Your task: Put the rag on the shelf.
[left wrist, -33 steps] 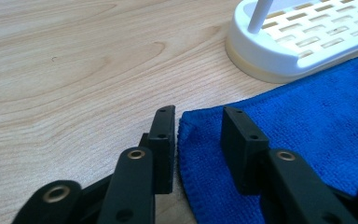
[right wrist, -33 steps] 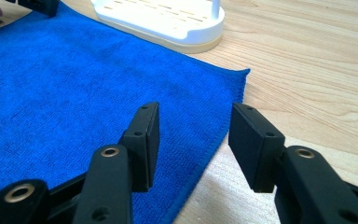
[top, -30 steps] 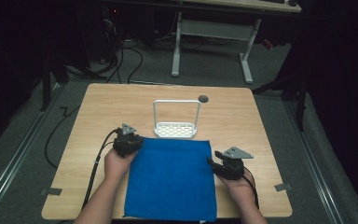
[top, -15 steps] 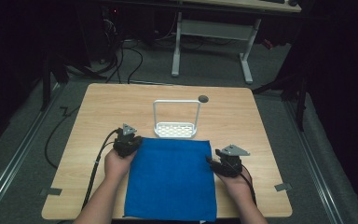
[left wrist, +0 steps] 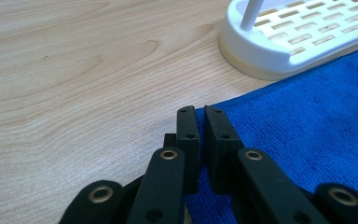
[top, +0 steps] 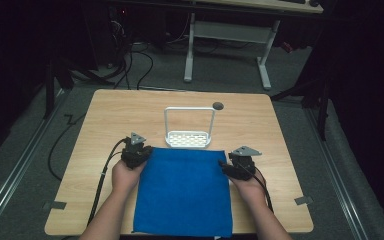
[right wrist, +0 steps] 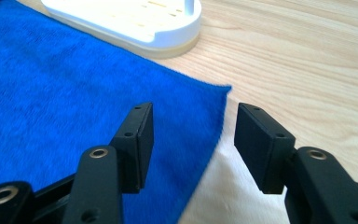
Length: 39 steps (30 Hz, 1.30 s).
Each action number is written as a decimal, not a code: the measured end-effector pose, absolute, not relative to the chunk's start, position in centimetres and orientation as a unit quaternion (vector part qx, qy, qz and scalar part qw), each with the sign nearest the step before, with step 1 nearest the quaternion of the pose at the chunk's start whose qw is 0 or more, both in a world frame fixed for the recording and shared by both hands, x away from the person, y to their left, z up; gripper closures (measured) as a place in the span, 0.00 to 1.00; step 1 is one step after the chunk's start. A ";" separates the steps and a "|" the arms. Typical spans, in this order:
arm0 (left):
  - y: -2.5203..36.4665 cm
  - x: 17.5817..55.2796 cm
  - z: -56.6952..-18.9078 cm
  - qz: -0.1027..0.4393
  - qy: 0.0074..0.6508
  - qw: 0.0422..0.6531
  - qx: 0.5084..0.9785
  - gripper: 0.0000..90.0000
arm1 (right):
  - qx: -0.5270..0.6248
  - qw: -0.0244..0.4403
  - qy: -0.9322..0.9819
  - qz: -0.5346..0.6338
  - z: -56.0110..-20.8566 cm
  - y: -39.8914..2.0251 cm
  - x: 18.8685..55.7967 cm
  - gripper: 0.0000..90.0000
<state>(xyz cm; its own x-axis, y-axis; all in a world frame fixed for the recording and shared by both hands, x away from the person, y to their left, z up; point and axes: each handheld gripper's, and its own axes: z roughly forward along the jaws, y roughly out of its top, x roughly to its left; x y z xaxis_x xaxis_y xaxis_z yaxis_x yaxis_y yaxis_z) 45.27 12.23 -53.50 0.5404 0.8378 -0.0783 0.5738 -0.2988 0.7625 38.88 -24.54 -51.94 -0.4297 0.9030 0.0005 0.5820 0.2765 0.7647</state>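
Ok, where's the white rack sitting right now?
In the high view the white rack stands mid-table, at the far edge of the blue towel, between and beyond the left gripper and the right gripper.

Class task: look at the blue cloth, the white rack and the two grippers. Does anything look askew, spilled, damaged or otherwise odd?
Nothing stands out. The blue cloth lies flat and square on the table, its far edge against the upright white rack. The left gripper pinches one far corner; the right gripper straddles the other, open.
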 end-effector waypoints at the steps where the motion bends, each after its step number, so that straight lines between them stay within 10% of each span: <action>1: 12.2 45.2 -53.5 0.171 0.447 0.387 0.788 0.94 | 0.483 0.226 0.769 0.353 -52.0 -24.3 39.4 0.53; 39: 12.4 45.3 -53.5 0.162 0.447 0.391 0.788 0.97 | 0.504 0.204 0.764 0.347 -53.0 -24.4 41.8 0.91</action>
<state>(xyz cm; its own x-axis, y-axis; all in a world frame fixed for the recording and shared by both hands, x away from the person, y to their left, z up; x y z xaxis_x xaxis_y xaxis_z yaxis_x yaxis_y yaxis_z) 45.34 12.37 -53.51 0.5471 0.8317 -0.0946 0.5785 -0.2939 0.7609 41.77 -24.37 -53.04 -0.4086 0.9119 0.0375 0.6285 0.2513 0.7361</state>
